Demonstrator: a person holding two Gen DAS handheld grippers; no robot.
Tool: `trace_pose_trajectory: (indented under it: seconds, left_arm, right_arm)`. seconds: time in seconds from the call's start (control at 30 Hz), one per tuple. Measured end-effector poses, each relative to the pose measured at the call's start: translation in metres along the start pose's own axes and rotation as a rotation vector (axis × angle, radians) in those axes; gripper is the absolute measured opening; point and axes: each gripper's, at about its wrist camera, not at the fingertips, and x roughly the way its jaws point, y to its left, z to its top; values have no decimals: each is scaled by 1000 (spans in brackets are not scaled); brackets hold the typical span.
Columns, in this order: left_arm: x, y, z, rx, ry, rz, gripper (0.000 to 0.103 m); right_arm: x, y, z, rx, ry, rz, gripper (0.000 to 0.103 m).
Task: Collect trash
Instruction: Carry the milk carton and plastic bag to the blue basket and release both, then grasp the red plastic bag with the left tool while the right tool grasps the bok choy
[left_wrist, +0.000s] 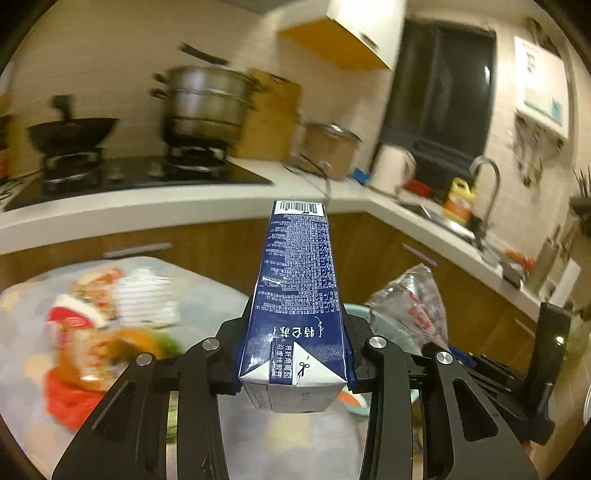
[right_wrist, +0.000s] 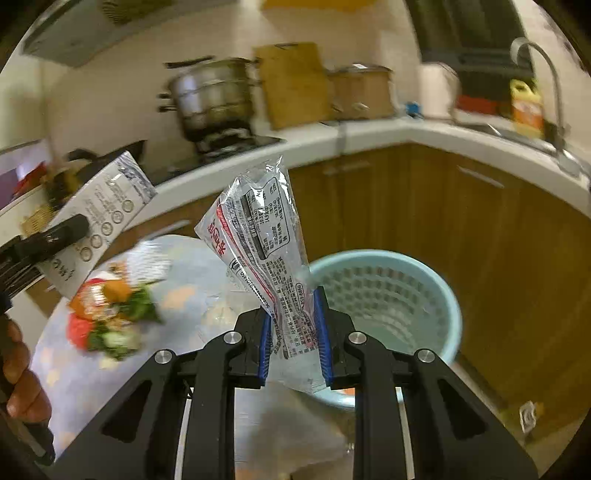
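My left gripper (left_wrist: 293, 354) is shut on a dark blue and white milk carton (left_wrist: 295, 295), which sticks out forward between the fingers. In the right wrist view the same carton (right_wrist: 99, 221) shows at the left. A clear plastic wrapper with red and black print (right_wrist: 258, 240) stands upright in my right gripper (right_wrist: 293, 332), clamped between the blue pads (right_wrist: 264, 339). That wrapper (left_wrist: 413, 302) also appears right of the carton in the left wrist view. A light blue perforated basket (right_wrist: 436, 280) sits just beyond and right of the right gripper.
More wrappers and food scraps (right_wrist: 110, 314) lie on a small round table with a pale patterned cloth (right_wrist: 66, 369). A white kitchen counter (left_wrist: 147, 206) with wooden cabinets (right_wrist: 498, 240) curves behind. It bears a stove (left_wrist: 129, 173), steamer pot (left_wrist: 207, 103) and sink tap (right_wrist: 546, 74).
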Motion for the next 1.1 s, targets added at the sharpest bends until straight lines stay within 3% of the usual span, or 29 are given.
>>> trace_pose_trajectory:
  seconds: [0.13, 0.3, 0.53, 0.6, 0.7, 0.73, 0.77, 0.83, 1.1]
  left_arm:
    - [49, -31, -7, 40, 85, -44, 36]
    - [102, -43, -21, 35, 189, -75, 36]
    - [159, -53, -48, 43, 331, -88, 36]
    - [164, -55, -52, 56, 353, -95, 36]
    - [171, -57, -56, 71, 377, -97, 36]
    - [173, -56, -56, 73, 387, -94, 39]
    - [175, -56, -58, 73, 399, -90, 48]
    - [176, -54, -59, 69, 403, -86, 54]
    - [166, -44, -55, 44, 397, -91, 59]
  right_arm:
    - [32, -42, -8, 77, 104, -25, 19]
    - [67, -70, -21, 118, 206, -76, 19]
    - [96, -79, -31, 100, 292, -137, 24]
    - [100, -78, -33, 89, 299, -148, 27]
    - [103, -77, -35, 77, 305, -152, 49]
    - [106, -80, -34, 79, 308, -152, 59]
    - [107, -80, -35, 84, 313, -142, 62]
    - [106, -81, -35, 80, 314, -130, 62]
    - [95, -79, -29, 66, 291, -135, 62]
